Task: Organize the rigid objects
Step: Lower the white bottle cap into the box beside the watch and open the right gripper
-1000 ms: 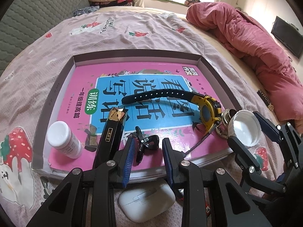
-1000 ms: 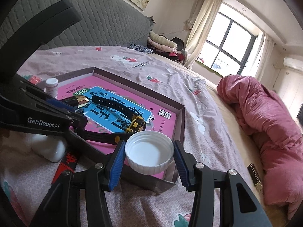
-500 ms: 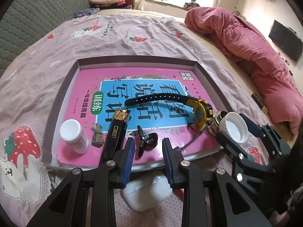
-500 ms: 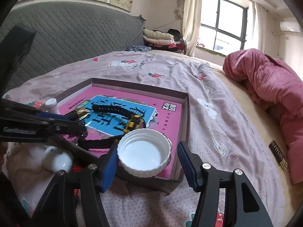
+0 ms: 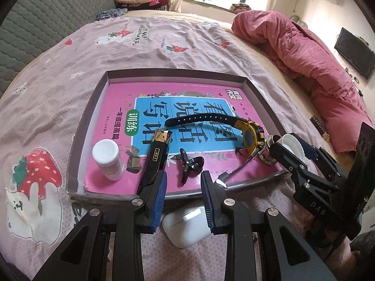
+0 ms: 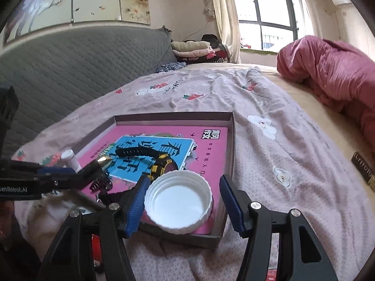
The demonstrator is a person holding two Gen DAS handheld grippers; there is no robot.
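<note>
A shallow brown tray (image 5: 93, 121) lies on the bed with a pink book (image 5: 117, 103) as its floor. On it are a yellow-and-black watch (image 5: 248, 131), a white bottle (image 5: 107, 159), a black bar with a gold end (image 5: 157, 157), a black clip (image 5: 189, 164) and a metal round piece (image 5: 269, 152). A white screw cap (image 6: 178, 201) rests hollow side up in the tray's near right corner. My right gripper (image 6: 185, 201) stands open around it, the right pad clear of the cap. My left gripper (image 5: 184, 187) hovers over the near rim, narrowly open and empty, above a white earbud case (image 5: 185, 222).
A rumpled pink quilt (image 5: 304, 46) fills the bed's right side. A grey padded headboard (image 6: 70, 70) runs along the left, with folded clothes (image 6: 194, 46) at the far end. A small dark box (image 6: 363, 168) lies on the sheet right of the tray.
The right jaws have spread off the white cap, which now sits loose in the tray's corner, and that gripper has rolled level. The left gripper has drawn back and up a little.
</note>
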